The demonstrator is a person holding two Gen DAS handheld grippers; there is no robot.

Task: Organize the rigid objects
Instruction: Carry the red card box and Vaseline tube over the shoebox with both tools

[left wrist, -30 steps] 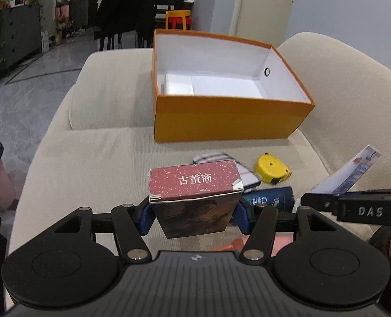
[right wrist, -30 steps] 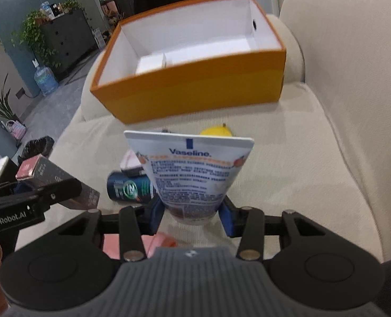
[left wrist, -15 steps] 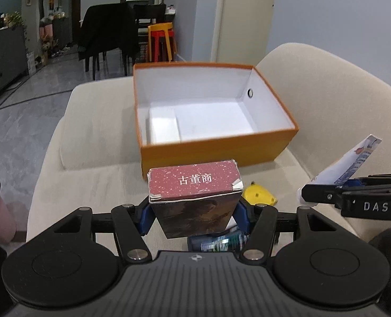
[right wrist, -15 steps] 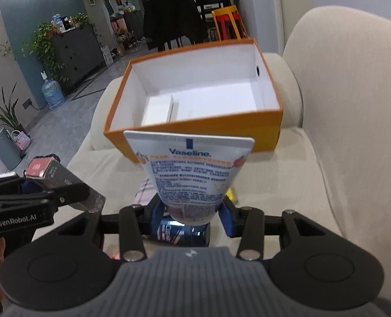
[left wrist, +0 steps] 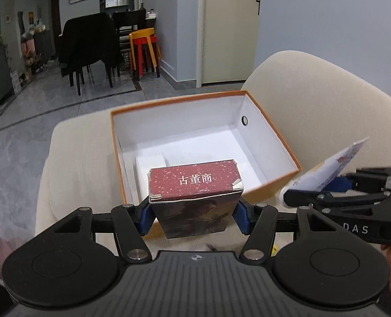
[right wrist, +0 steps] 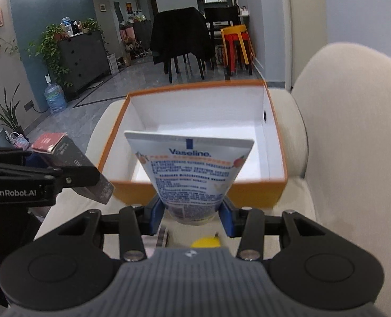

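My left gripper (left wrist: 194, 218) is shut on a small box with a dark red top and white characters (left wrist: 195, 185), held just above the near wall of the open orange shoebox (left wrist: 221, 97). My right gripper (right wrist: 191, 218) is shut on a white Vaseline tube (right wrist: 192, 169), crimped end up, in front of the same shoebox (right wrist: 274, 185). From the left wrist view the tube (left wrist: 330, 169) and right gripper (left wrist: 327, 198) show at the right; from the right wrist view the red box (right wrist: 63, 150) and left gripper (right wrist: 71, 177) show at the left. A white inner box (left wrist: 150, 163) lies in the shoebox.
The shoebox stands on a cream sofa (left wrist: 314, 100) with a rounded backrest at right. A yellow tape measure (right wrist: 204, 243) and a dark cylinder (right wrist: 162, 237) lie on the seat below my right gripper. Chairs, stacked stools and a cabinet stand across the grey floor.
Both grippers have risen and moved toward the shoebox with their loads. The box interior now shows from above, and the items on the seat have slipped under the grippers.
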